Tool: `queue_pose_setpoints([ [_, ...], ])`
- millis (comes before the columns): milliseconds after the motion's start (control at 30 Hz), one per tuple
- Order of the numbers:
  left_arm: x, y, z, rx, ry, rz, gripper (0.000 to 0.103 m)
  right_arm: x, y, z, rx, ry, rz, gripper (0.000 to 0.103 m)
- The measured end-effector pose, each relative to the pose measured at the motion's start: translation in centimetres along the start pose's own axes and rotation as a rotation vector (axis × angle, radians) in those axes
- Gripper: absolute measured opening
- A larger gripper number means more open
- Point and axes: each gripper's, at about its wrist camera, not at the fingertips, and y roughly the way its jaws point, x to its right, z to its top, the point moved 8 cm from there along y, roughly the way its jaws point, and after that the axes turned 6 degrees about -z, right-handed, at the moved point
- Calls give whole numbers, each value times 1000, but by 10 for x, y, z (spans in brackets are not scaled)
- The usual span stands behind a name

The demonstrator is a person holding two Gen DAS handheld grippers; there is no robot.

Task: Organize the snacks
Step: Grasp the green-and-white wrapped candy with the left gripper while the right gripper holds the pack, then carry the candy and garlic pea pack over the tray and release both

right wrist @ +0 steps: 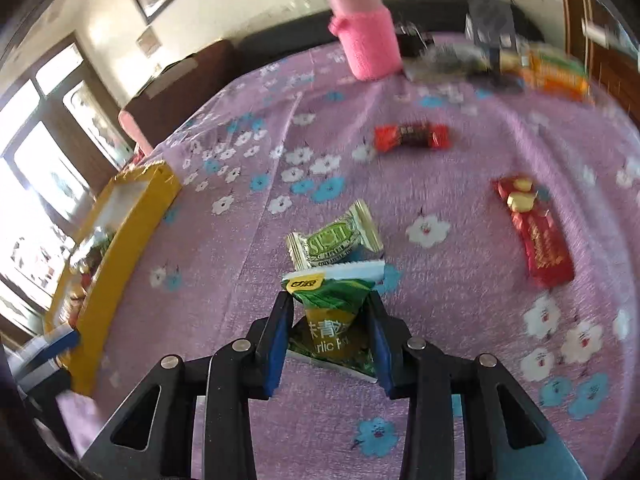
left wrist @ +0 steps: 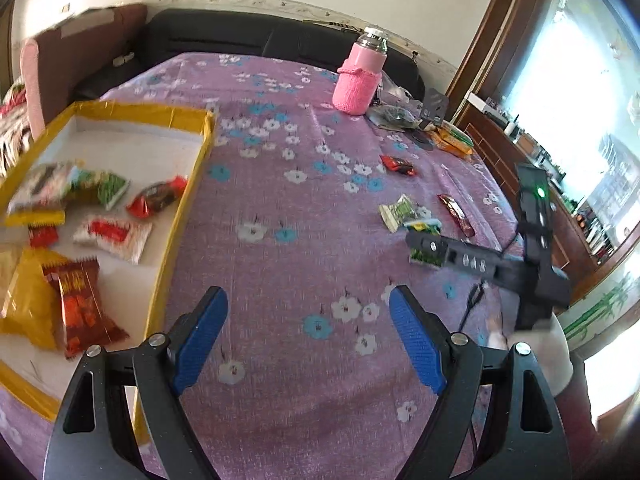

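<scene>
In the right wrist view my right gripper (right wrist: 330,300) is shut on a green snack packet (right wrist: 332,290), its blue pads pressing both sides just above the purple flowered cloth. The left wrist view shows that gripper (left wrist: 434,250) and the packet (left wrist: 422,258) at the right. My left gripper (left wrist: 308,296) hangs open over bare cloth with nothing between its fingers. At the left sits a yellow-rimmed tray (left wrist: 192,184) holding several wrapped snacks. A green-and-white candy (right wrist: 336,236), a long red packet (right wrist: 540,236) and a red-and-black candy (right wrist: 412,136) lie loose on the cloth.
A pink-sleeved bottle (left wrist: 360,76) stands at the far edge, with orange packets (left wrist: 452,140) and dark clutter to its right. The tray's yellow wall (right wrist: 128,220) is at the left in the right wrist view. A wooden cabinet and a window lie beyond the table's right side.
</scene>
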Motion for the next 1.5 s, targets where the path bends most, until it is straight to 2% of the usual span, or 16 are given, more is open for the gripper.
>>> queue_pose_setpoints([
  [167, 19, 21, 8, -61, 108, 86, 83, 13, -12, -6, 65, 32, -9, 34],
  [233, 26, 36, 8, -71, 128, 83, 83, 23, -20, 0, 99, 60, -18, 34],
  [333, 37, 65, 8, -108, 145, 60, 83, 33, -37, 10, 153, 93, 15, 34],
  [500, 83, 105, 30, -93, 291, -4, 83, 54, -30, 16, 102, 195, 76, 34],
  [600, 102, 131, 47, -88, 372, -3, 83, 67, -29, 16, 83, 256, 109, 34],
  [800, 110, 177, 53, -165, 475, 17, 83, 84, -32, 18, 80, 346, 161, 34],
  [833, 110, 182, 50, -176, 479, 12, 77, 84, -31, 18, 76, 353, 168, 34],
  [867, 109, 187, 47, -191, 481, 8, 62, 84, -30, 17, 73, 355, 171, 34],
  [900, 110, 185, 47, -182, 458, -44, 52, 83, -30, 17, 73, 352, 171, 34],
  [933, 108, 184, 47, -183, 440, -56, 23, 82, -30, 17, 74, 347, 165, 34],
  [967, 106, 184, 50, -172, 440, -34, 19, 81, -30, 17, 76, 340, 158, 34],
  [1267, 93, 156, 56, -88, 315, -75, 17, 74, -33, 19, 90, 319, 159, 34],
  [1367, 92, 125, 56, -42, 287, -111, 17, 72, -36, 18, 99, 313, 156, 34],
  [1500, 83, 60, 58, 46, 272, -139, 17, 67, -36, 15, 89, 313, 170, 34],
])
